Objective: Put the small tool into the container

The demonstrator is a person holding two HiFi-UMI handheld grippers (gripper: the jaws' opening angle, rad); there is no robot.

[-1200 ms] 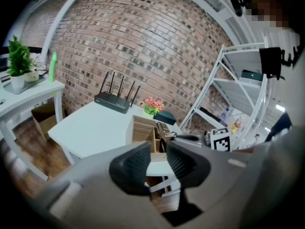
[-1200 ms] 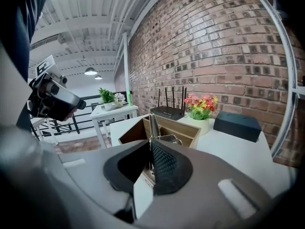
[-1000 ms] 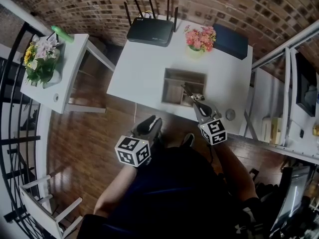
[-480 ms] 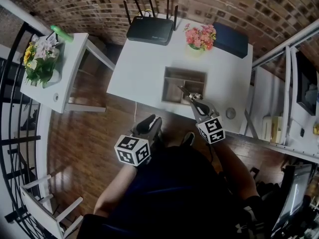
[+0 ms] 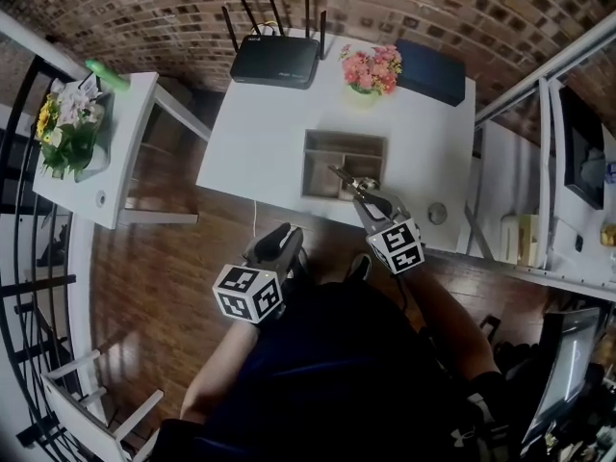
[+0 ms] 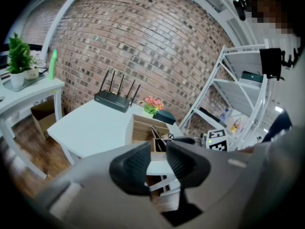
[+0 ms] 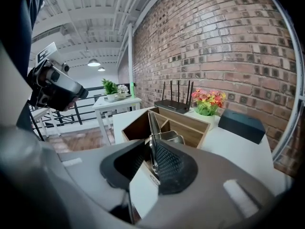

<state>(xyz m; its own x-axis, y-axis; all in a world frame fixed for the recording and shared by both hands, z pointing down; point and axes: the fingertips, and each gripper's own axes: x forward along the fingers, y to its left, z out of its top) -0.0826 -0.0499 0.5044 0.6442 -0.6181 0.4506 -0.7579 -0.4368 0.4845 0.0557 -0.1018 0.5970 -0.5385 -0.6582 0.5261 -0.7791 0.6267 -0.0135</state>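
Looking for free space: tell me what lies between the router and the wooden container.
Nothing; the head view shows only bare white table between the router and the container.

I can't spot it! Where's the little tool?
In the head view, the tool sits right of centre, between the right gripper's opening jaws, over the wooden container.

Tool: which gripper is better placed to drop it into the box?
Right. The right gripper is at the box with the tool between its opening jaws; the left gripper hangs empty, short of the table.
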